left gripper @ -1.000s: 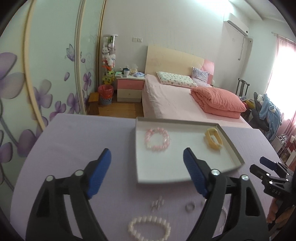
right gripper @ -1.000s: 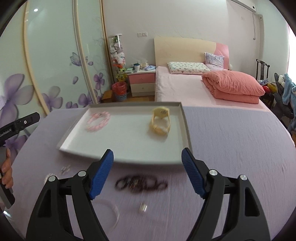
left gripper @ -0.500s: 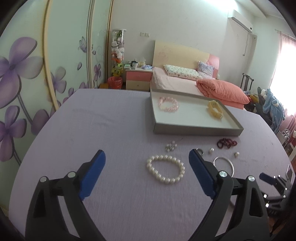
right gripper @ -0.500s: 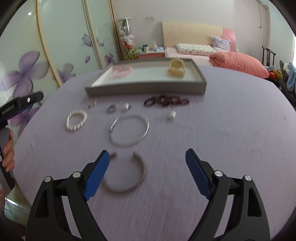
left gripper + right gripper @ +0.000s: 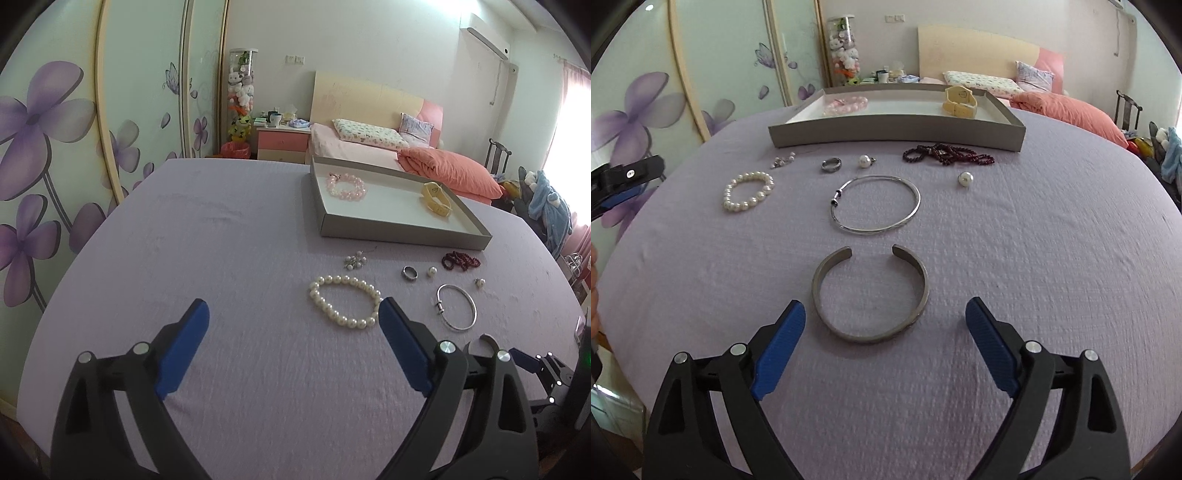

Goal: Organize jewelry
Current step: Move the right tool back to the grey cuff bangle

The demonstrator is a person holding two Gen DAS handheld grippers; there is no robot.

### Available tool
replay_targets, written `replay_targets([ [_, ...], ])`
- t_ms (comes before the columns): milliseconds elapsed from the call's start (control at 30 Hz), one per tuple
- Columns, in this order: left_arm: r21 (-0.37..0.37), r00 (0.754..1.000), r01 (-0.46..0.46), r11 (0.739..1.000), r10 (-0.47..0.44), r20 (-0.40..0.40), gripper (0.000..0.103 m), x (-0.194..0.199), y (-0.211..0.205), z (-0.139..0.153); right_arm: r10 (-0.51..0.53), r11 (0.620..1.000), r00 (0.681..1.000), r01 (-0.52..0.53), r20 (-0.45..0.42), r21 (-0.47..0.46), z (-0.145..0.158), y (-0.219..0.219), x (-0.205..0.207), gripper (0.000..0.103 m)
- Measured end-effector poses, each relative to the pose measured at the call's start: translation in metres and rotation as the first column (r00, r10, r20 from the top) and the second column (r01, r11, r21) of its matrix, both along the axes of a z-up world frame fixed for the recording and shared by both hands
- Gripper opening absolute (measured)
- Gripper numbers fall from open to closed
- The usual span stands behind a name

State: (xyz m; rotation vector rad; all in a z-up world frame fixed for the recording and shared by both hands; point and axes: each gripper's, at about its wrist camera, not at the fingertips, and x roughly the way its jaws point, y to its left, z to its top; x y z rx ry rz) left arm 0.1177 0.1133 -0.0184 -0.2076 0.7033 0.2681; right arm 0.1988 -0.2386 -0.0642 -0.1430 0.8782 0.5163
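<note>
Pink bead bracelet (image 5: 846,103) and cream watch (image 5: 960,101) lie inside the grey tray (image 5: 894,133); pearls, rings and bangles wait before it, both grippers' fingers spread empty.

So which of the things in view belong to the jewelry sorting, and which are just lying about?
Job:
tray
pink bead bracelet
yellow watch
pearl bracelet
ring
dark red beads
thin silver bangle
open cuff bangle
two loose pearls

Lying about:
bed
nightstand
chair
</note>
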Motion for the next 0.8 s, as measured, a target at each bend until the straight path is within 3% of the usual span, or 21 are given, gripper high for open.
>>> replay_targets([
  [233, 0.004, 1.0, -0.004, 1.0, 0.004, -0.018, 0.091, 0.0, 0.003, -0.005, -0.019, 0.998, 1.0, 0.019, 0.013, -0.052, -0.001, 0.013, 0.001, 0.088],
  [400, 0.008, 0.999, -0.003, 1.0, 0.003, -0.036, 0.091, 0.003, 0.003, -0.009, -0.026, 0.998, 1.0, 0.026, 0.01, -0.054, 0.001, 0.021, 0.003, 0.078],
  [567, 0.01, 0.999, 0.0, 1.0, 0.001, -0.048, 0.091, 0.004, 0.004, -0.013, -0.03, 0.998, 1.0, 0.03, 0.01, -0.052, 0.001, 0.022, 0.004, 0.076],
  [667, 0.01, 0.998, 0.0, 1.0, 0.0, -0.057, 0.091, 0.007, 0.004, -0.015, -0.028, 0.999, 0.999, 0.029, 0.016, -0.045, 0.002, 0.019, 0.005, 0.068],
  [800, 0.003, 0.998, 0.003, 1.0, -0.003, -0.066, 0.091, 0.009, 0.002, -0.018, -0.012, 0.999, 1.0, 0.013, 0.028, -0.041, 0.002, 0.016, 0.004, 0.067],
])
